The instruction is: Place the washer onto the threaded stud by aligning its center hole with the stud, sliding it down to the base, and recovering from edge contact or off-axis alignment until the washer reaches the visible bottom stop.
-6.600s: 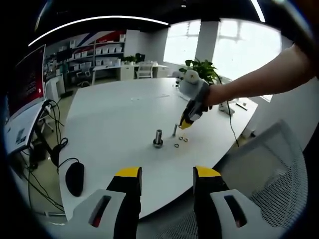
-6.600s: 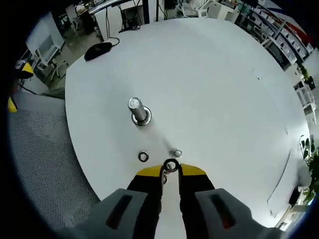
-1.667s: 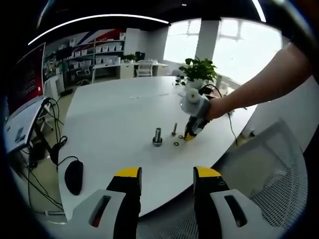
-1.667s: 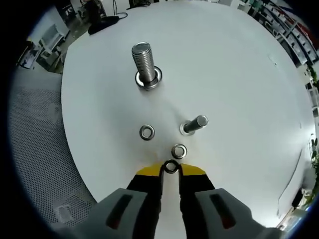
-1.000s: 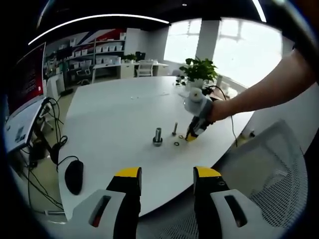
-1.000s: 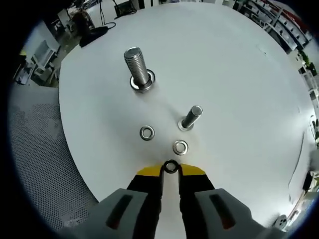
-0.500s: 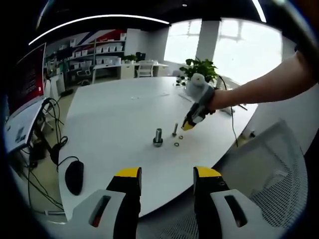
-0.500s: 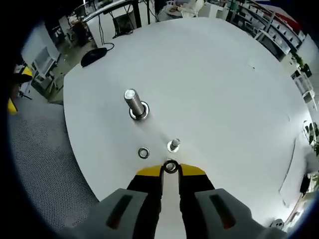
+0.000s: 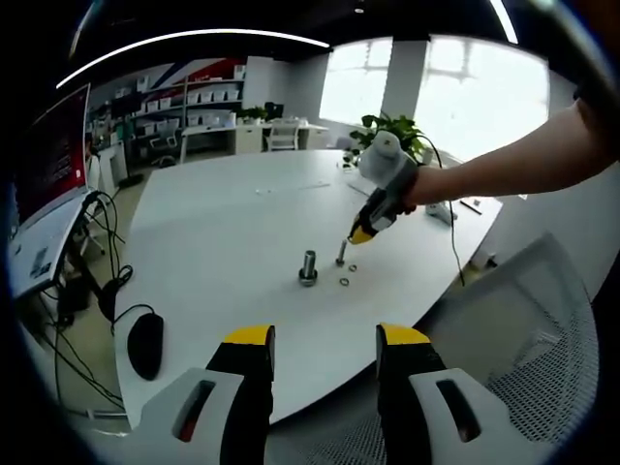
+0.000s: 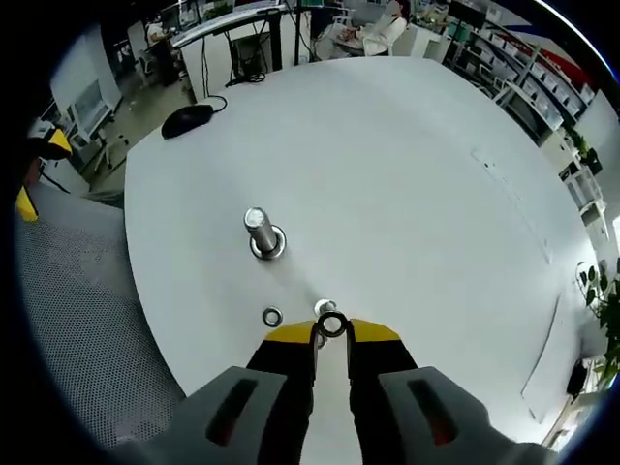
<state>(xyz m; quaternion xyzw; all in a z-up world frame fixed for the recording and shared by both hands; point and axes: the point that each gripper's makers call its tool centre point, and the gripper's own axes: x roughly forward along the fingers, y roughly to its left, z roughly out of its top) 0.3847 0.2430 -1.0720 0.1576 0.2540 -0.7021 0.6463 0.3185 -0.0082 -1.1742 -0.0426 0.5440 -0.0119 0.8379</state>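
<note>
- The thin threaded steel stud [image 10: 325,308] is largely hidden behind the small silver ring washer [image 10: 332,325].
- The grey mesh chair [image 9: 552,358] is cut off at the edge.

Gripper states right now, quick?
Left gripper: open, holding nothing.
Right gripper: shut on a washer, above the table.
</note>
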